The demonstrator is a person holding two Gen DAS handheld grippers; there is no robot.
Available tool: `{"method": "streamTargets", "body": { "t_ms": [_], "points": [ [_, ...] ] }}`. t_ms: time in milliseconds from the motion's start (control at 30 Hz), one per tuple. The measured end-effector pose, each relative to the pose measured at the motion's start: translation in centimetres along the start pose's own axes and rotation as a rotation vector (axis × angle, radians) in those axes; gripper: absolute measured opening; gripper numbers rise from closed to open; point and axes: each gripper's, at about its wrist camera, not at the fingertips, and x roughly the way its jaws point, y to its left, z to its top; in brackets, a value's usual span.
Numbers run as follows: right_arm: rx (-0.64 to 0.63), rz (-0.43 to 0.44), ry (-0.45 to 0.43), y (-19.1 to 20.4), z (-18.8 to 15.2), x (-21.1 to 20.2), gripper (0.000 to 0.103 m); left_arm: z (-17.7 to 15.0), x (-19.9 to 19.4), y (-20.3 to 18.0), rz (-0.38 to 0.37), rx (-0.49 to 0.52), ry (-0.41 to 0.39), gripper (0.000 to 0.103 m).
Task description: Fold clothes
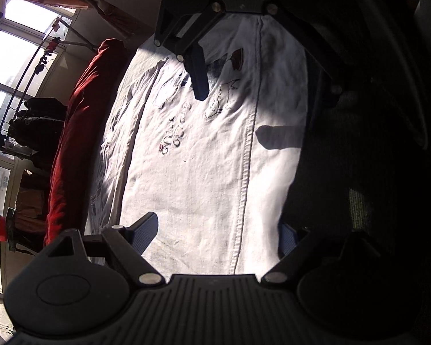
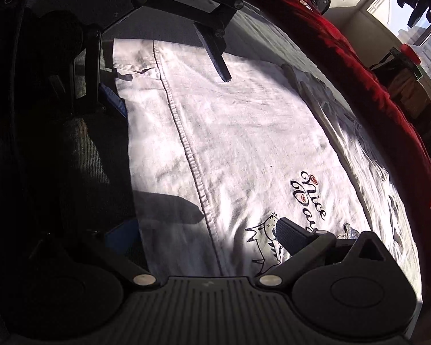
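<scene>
A white T-shirt (image 1: 204, 155) with a printed cat and "Nice Day" lettering lies flat on a grey bed; it also shows in the right wrist view (image 2: 244, 132). Its hem seam (image 1: 247, 155) runs along the near edge. My left gripper (image 1: 218, 234) is open, with one finger over the shirt and the other at its hem edge. My right gripper (image 2: 207, 234) is open too, straddling the same hem edge farther along. Each gripper appears in the other's view, the right gripper (image 1: 261, 83) and the left gripper (image 2: 169, 86), both wide open.
A red blanket (image 1: 74, 143) lies bunched along the far side of the bed and shows in the right wrist view (image 2: 359, 66). Behind it stand a clothes rack (image 1: 28, 92) with dark garments and bright windows (image 1: 14, 43). The near side is in deep shadow.
</scene>
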Motion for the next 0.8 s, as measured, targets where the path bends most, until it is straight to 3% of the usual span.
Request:
{"method": "streamTargets", "body": {
  "t_ms": [200, 400, 633, 800],
  "points": [
    [-0.017, -0.051, -0.012, 1.1, 1.5, 1.4, 0.103, -0.2, -0.2, 1.3, 0.008, -0.054, -0.005, 0.085],
    [-0.066, -0.212, 0.011, 0.3, 1.0, 1.4, 0.103, -0.2, 0.9, 0.3, -0.029, -0.033, 0.007, 0.085],
    [-0.066, -0.226, 0.042, 0.5, 1.0, 2.2, 0.103, 0.2, 1.8, 0.3, -0.02, -0.057, 0.002, 0.086],
    [-0.049, -0.27, 0.118, -0.3, -1.6, 1.6, 0.103, -1.9, 1.4, 0.3, 0.004, -0.052, 0.069, 0.086]
  ]
}}
